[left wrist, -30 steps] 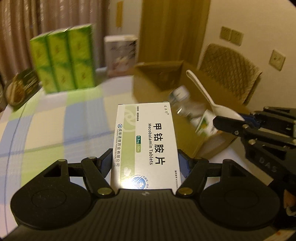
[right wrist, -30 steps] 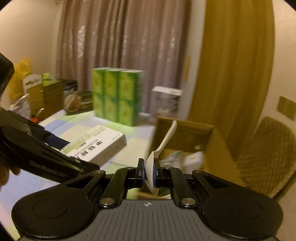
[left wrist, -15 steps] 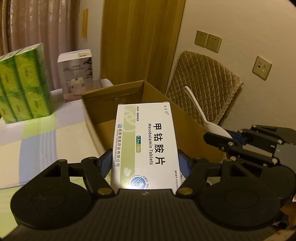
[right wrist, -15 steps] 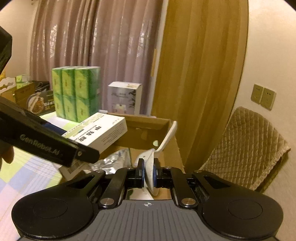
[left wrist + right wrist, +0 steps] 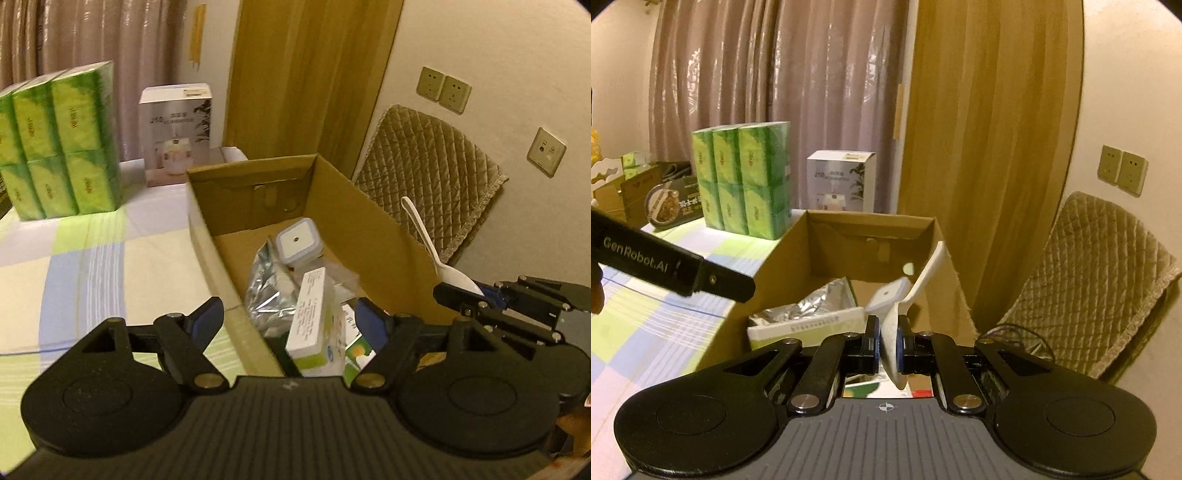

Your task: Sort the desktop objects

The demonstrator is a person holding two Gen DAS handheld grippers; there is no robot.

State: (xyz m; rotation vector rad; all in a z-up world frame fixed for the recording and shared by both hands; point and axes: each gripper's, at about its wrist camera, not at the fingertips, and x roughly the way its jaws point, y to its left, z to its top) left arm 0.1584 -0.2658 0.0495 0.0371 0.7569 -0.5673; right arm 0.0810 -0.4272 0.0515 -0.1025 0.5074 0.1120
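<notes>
Both grippers differ: left gripper (image 5: 291,317) gapes empty, right gripper (image 5: 888,341) pinches the light, stiff plastic spoon (image 5: 905,306) by its bowl.

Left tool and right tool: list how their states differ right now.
The left tool stands open and empty; the right tool is shut on the white spoon. The tablet box lies loose in the cardboard box, below the left tool; the spoon is not yet dropped. Both hang over that box.
</notes>
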